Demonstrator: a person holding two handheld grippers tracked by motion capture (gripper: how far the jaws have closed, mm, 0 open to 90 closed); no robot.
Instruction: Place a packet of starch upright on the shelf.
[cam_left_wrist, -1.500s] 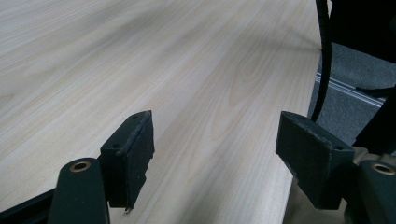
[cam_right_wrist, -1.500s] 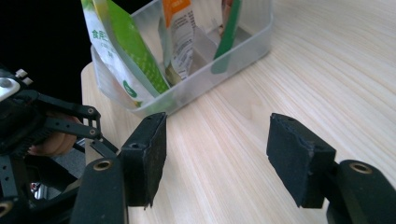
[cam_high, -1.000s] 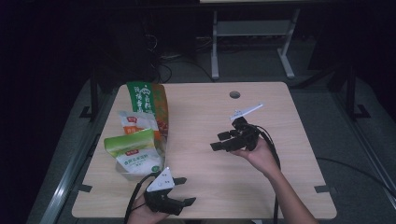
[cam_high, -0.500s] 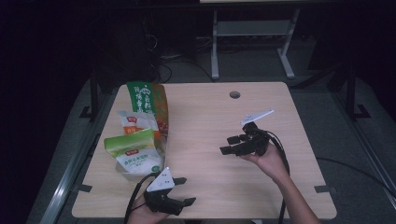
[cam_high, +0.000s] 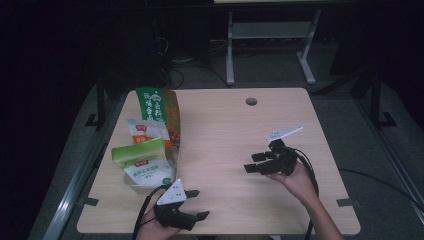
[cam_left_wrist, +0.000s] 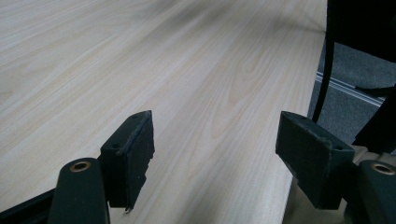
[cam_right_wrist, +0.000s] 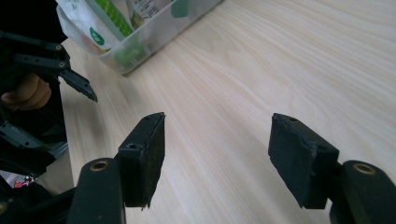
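left gripper (cam_high: 199, 205): at the near edge of the table (cam_high: 225, 130), jaws wide apart, nothing between them; in its own view (cam_left_wrist: 215, 154) just bare wood under the gap.
right gripper (cam_high: 252, 163): right half of the table, held in a hand (cam_high: 300, 181), jaws spread, empty; in its own view (cam_right_wrist: 217, 154) also bare wood between the pads.
bin location: clear plastic bin (cam_high: 135, 182) sits at the table's left side, just beside and beyond the left gripper, not touching it as far as I can tell; well apart from the right gripper, which points toward it.
bin in right gripper view: shows at top left (cam_right_wrist: 154, 35), with the left gripper (cam_right_wrist: 77, 84) near it.
bin contents: tall green-and-orange bag (cam_high: 159, 112) at the far end, white pouch (cam_high: 145, 131) in the middle, green-and-white packet (cam_high: 142, 162) nearest the person. All stand upright or lean slightly.
writing: white Chinese characters on the green bag top, red logo patches on pouch and packet; too small to read.
bin look: transparent, low walls, rectangular, packets rise well above the rim.
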